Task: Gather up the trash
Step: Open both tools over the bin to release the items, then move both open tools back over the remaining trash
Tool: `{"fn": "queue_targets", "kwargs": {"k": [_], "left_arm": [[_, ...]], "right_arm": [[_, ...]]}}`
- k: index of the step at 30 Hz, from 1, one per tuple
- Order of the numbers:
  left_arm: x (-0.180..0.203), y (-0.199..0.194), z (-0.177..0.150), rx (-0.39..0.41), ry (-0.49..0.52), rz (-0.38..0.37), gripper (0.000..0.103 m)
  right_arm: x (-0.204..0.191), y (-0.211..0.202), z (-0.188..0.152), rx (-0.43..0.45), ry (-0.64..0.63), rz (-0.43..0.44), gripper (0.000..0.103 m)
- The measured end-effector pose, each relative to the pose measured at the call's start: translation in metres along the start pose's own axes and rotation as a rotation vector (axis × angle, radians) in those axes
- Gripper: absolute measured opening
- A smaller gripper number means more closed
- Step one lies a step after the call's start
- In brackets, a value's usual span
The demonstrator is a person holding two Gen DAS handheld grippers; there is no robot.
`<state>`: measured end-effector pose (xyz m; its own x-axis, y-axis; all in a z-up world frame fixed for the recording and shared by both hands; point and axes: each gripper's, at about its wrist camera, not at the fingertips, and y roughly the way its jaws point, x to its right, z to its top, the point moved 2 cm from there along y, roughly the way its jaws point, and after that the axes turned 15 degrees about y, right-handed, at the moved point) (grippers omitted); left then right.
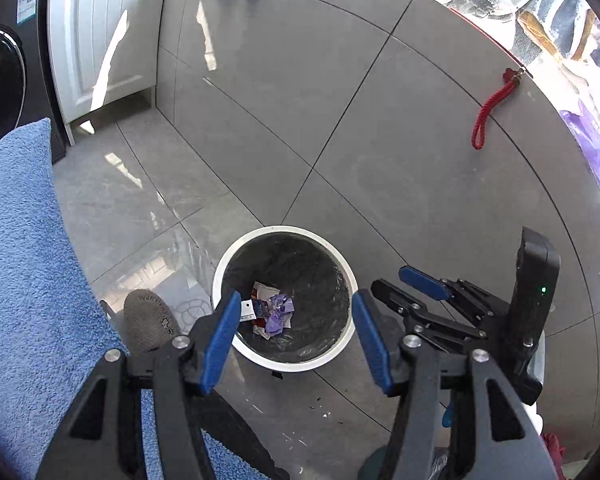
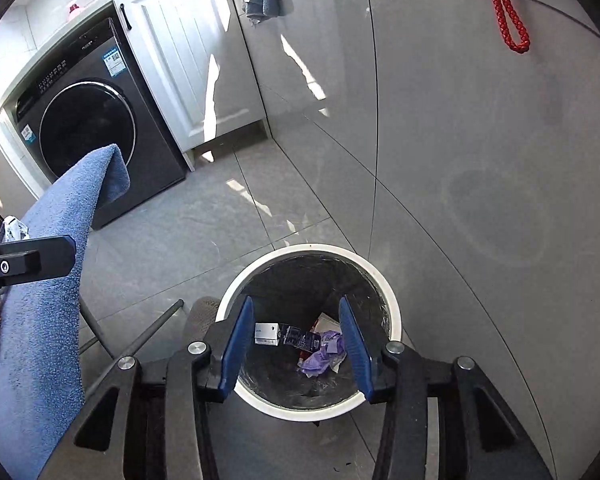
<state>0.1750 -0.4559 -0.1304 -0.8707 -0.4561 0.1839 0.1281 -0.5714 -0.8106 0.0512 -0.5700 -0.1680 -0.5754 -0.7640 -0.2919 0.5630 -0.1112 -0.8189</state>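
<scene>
Both tongs are seen spread, with nothing pinched between the blue pads.

From the left wrist view, the left gripper (image 1: 296,340) is held above the bin (image 1: 225,264), a white-rimmed pail lined with a dark bag, standing on the grey tiled floor (image 1: 148,208) close to the tiled wall. The trash (image 1: 270,309), a small heap of purple wrapper, a white card and red scraps, is seen lying at the bottom of the bin, framed between the open jaws but well below them. The right gripper (image 1: 384,280) is seen just to the right, also over the bin's rim, pointed steeply down. A blue towel (image 1: 24,248) fills the left edge, and a shoe (image 1: 150,320) rests beside the bin.

From the right wrist view, the right gripper (image 2: 298,340) is centred over the same bin (image 2: 392,300), and the trash (image 2: 320,350) is seen inside, with a small white box (image 2: 266,334) lying near the left pad; whether that box is falling or at rest cannot be told. The left gripper (image 2: 66,246) is glimpsed at the left edge against the blue towel (image 2: 56,280). A washing machine (image 2: 88,128) stands farther back.

The drop step is judged complete or nearly so; it is done well if the jaws are kept wide over the bin's mouth until nothing clings to the pads, and the rim is not knocked when the hands are lifted away.
</scene>
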Motion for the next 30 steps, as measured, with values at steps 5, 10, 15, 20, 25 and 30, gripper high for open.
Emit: {"fn": "queue_targets", "kwargs": {"k": [5,10,15,20,25,30], "left_arm": [[-0.010,-0.044,-0.032,0.052,-0.019,0.071,0.056],[-0.021,-0.093,-0.065,0.085,-0.013,0.150,0.056],[-0.036,-0.152,-0.101,0.138,-0.018,0.257,0.056],[-0.062,-0.206,-0.150,0.182,-0.069,0.331,0.056],[-0.093,-0.252,-0.198,0.213,-0.140,0.395,0.061],[-0.120,-0.293,-0.241,0.254,-0.186,0.455,0.062]], "right_arm": [[-0.028,-0.025,-0.007,0.030,-0.040,0.035,0.043],[-0.064,-0.051,-0.017,0.065,-0.098,0.078,0.044],[-0.102,-0.075,-0.031,0.089,-0.158,0.123,0.044],[-0.142,-0.091,-0.044,0.099,-0.230,0.155,0.044],[-0.184,-0.101,-0.056,0.100,-0.293,0.187,0.045],[-0.228,-0.112,-0.067,0.103,-0.328,0.237,0.047]]}}
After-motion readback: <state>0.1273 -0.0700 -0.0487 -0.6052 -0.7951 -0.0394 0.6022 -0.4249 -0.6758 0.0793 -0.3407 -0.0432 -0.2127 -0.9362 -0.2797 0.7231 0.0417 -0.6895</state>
